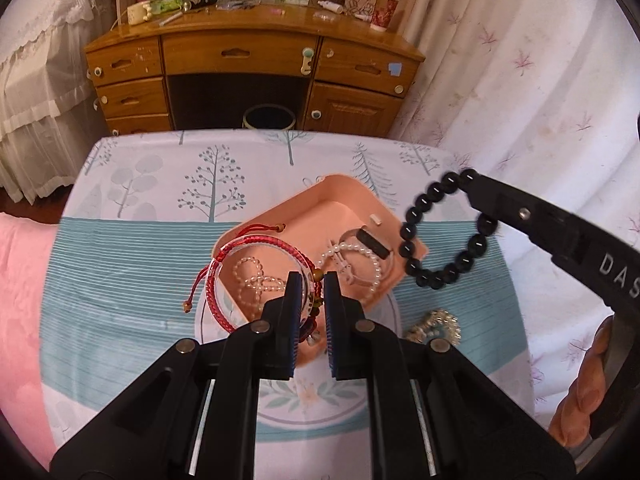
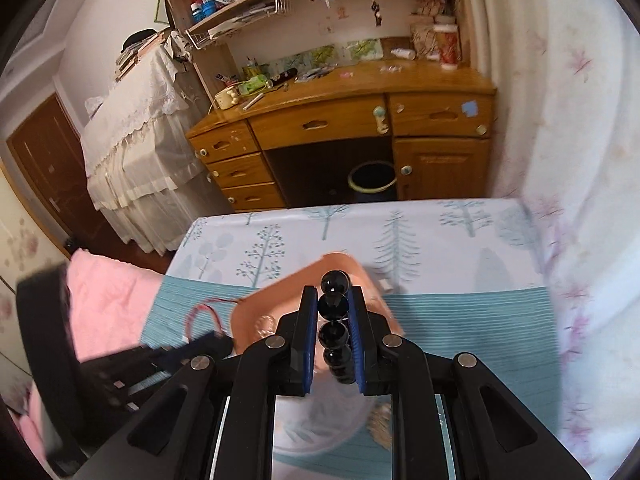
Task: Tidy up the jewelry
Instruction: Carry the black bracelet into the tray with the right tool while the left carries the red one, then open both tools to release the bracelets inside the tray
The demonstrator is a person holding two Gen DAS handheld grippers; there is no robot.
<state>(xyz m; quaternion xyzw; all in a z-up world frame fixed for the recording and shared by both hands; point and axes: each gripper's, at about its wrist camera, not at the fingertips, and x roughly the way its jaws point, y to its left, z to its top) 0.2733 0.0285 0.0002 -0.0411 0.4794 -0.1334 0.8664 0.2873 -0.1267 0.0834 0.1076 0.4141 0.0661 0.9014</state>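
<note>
Both tools are clenched and raised over the pink tray [image 1: 352,188] for sorting: the left gripper [image 1: 312,280] grasps a red cord bracelet [image 1: 256,246], the right gripper [image 2: 334,304] a black bead bracelet [image 1: 444,232].

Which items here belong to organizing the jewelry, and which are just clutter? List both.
Job: left gripper with red cord bracelet; right gripper with black bead bracelet; pink tray; pearl strands; gold piece.
Lying about: bin; desk; pink bedding.
</note>
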